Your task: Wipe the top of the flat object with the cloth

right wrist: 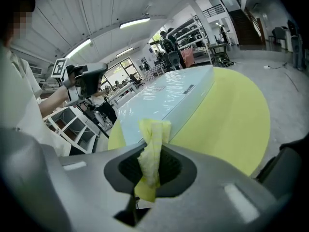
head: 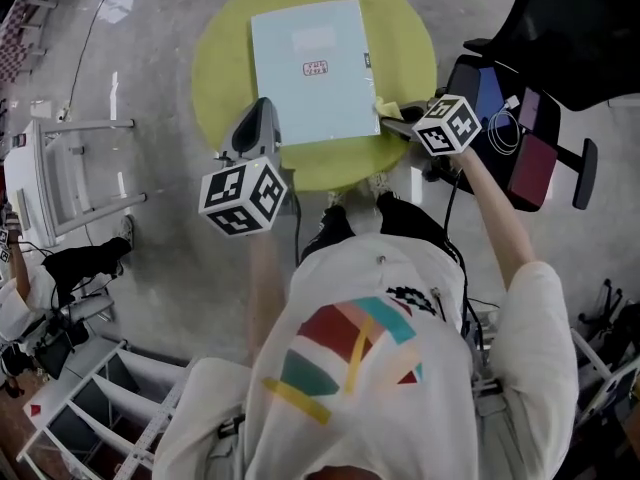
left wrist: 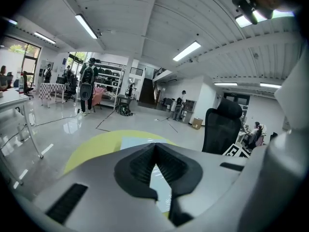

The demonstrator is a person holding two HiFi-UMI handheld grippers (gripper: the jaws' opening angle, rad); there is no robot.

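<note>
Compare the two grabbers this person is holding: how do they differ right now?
The left gripper is shut on nothing; the right gripper is shut on a yellow cloth. The left gripper sits by the pale blue flat object's near-left corner, the right gripper at its near-right corner. Both are grey, carry marker cubes and point at the round yellow table.

Yellow cloth (right wrist: 154, 141) beside pale-blue flat box (head: 313, 73)

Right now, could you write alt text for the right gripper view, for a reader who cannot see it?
The right hand-held gripper is shut on a crumpled yellow cloth, close to the near corner of a pale blue flat object. The object lies on a round yellow-green table.
</note>
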